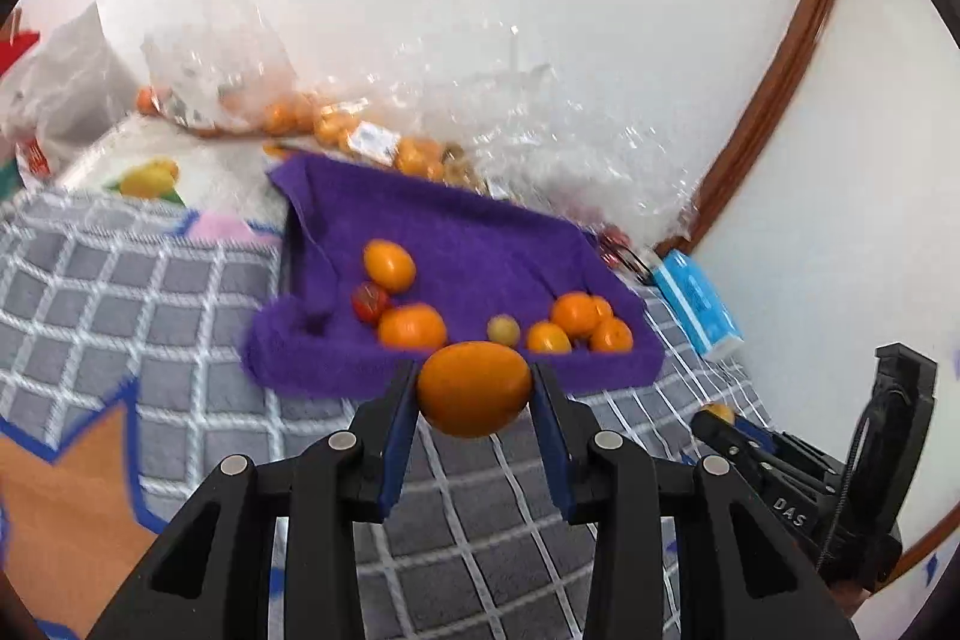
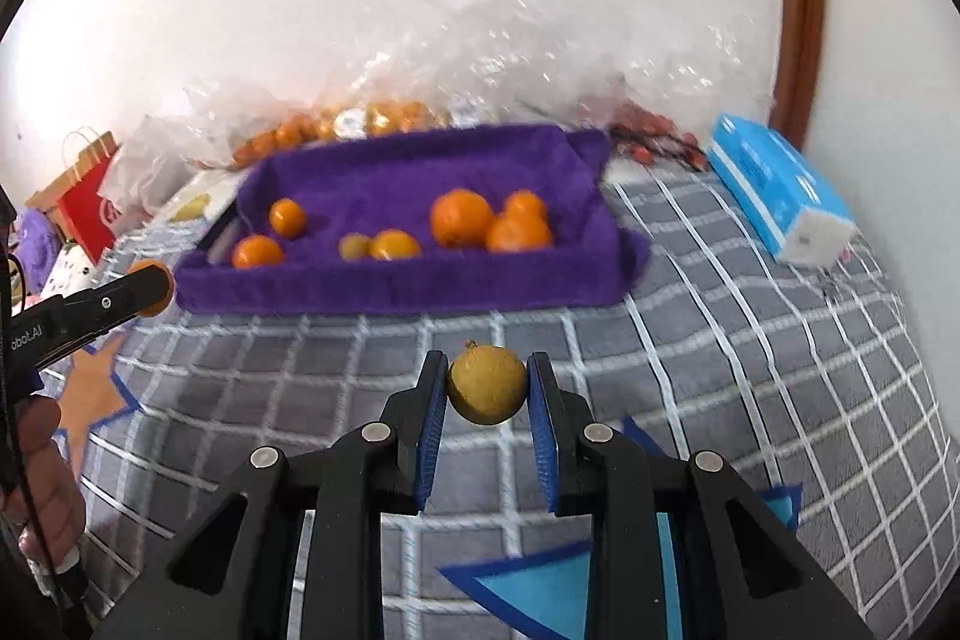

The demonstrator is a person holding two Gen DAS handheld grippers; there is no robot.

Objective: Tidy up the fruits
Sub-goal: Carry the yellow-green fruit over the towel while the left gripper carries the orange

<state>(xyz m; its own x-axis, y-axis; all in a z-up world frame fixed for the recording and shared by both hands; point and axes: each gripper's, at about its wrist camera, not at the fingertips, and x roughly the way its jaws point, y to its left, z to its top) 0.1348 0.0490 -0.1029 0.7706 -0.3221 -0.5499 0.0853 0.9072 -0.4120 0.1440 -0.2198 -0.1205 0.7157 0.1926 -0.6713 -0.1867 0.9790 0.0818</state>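
Observation:
My left gripper (image 1: 474, 388) is shut on an orange (image 1: 474, 388) and holds it just in front of the near wall of a purple cloth-lined tray (image 1: 480, 232). The tray holds several oranges (image 1: 411, 327), a small red fruit (image 1: 369, 300) and a small yellow-green fruit (image 1: 503, 329). My right gripper (image 2: 487, 385) is shut on a small yellow round fruit (image 2: 487, 385) above the checked blanket, some way short of the tray (image 2: 420, 280). The left gripper with its orange (image 2: 150, 289) shows at the left of the right wrist view.
Clear plastic bags with more oranges (image 1: 336, 124) lie behind the tray against the white wall. A blue tissue pack (image 2: 780, 184) lies right of the tray. A red paper bag (image 2: 84, 196) stands at far left. The grey checked blanket (image 2: 720, 340) covers the surface.

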